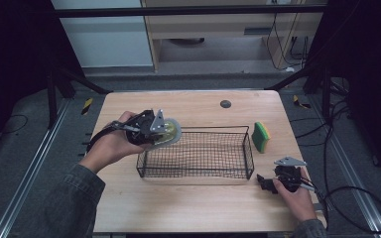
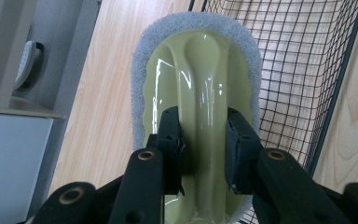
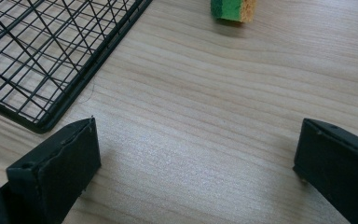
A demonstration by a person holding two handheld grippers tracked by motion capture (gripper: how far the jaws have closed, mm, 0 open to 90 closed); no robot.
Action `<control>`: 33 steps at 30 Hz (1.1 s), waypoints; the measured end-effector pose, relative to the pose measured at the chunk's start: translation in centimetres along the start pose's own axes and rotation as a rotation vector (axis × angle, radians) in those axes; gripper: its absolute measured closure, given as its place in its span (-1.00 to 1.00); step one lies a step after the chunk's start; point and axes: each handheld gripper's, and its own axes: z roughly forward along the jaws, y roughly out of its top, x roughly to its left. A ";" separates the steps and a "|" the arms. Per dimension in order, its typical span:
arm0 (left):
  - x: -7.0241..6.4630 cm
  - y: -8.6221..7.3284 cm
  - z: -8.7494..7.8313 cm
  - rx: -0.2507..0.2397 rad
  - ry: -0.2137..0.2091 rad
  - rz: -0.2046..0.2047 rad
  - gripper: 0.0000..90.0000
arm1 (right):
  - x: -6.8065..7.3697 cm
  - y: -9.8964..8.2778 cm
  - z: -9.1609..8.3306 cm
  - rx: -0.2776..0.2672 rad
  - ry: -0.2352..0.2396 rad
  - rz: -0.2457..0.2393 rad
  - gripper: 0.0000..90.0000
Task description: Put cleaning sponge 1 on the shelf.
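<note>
My left gripper point(image 2: 203, 140) is shut on the raised green handle of a scrubbing pad point(image 2: 200, 88), a pale green plastic back with a grey abrasive rim. In the high view the left gripper point(image 1: 159, 131) holds the scrubbing pad point(image 1: 171, 131) over the left end of the black wire basket point(image 1: 248, 148). The right gripper point(image 1: 267, 184) rests low at the table's front right, just right of the basket's near corner. In the right gripper view its jaws stand wide apart over bare wood, with the basket point(image 3: 51, 60) at upper left and a green and yellow sponge point(image 3: 233, 9) ahead.
The green and yellow sponge point(image 1: 261, 136) stands on edge just right of the basket. A small dark round disc point(image 1: 225, 103) sits near the table's far edge. Cables trail over the floor on the right, beyond the table edge.
</note>
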 end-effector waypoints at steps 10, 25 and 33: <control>-0.5 -0.2 1.2 0.003 -0.015 0.002 0.57 | 0.0 0.0 0.0 0.000 0.001 0.002 -0.99; -1.3 -0.2 3.1 0.019 -0.048 0.017 0.57 | 0.0 0.0 0.0 0.000 0.001 0.001 -0.99; -1.6 -0.8 4.2 0.045 -0.077 0.025 0.57 | 0.0 0.0 0.0 0.000 0.001 0.001 -0.99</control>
